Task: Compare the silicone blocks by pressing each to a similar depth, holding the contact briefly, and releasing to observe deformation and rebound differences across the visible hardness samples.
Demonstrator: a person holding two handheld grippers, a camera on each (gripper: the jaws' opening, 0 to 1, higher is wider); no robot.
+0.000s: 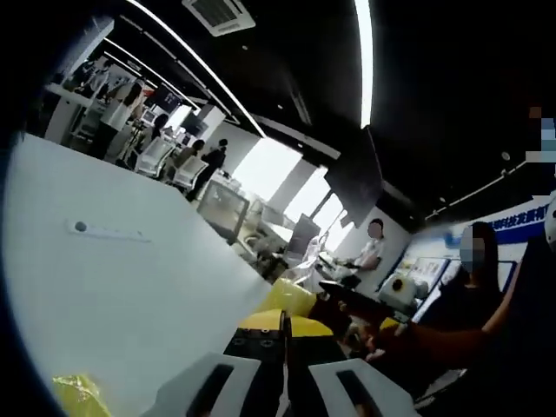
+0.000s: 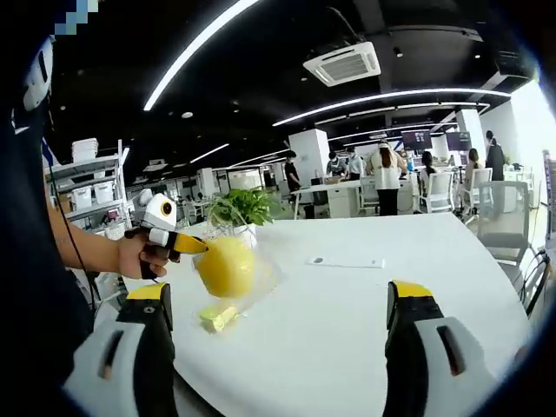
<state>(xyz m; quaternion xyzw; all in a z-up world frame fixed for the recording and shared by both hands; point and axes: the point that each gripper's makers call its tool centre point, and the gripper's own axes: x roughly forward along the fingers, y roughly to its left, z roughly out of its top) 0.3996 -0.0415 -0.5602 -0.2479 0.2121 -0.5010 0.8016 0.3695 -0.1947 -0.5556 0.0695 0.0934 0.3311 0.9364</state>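
In the right gripper view, my right gripper point(image 2: 278, 347) points level across a white bench point(image 2: 365, 295), its jaws spread wide with nothing between them. At the left of that view a person's hand point(image 2: 139, 254) holds my left gripper point(image 2: 187, 245) just beside a round yellow silicone block point(image 2: 227, 266), the yellow tip touching or almost touching it. The block seems to sit on clear plastic wrap point(image 2: 261, 287), with a small yellow piece point(image 2: 217, 319) on the bench in front. A potted plant point(image 2: 239, 208) stands behind it.

In the left gripper view, the jaws appear nearly closed; I cannot tell whether they grip anything. A yellow shape point(image 1: 291, 300) sits just beyond them.

The room is an open office with ceiling light strips point(image 2: 200, 48), desks and standing people point(image 2: 387, 178).
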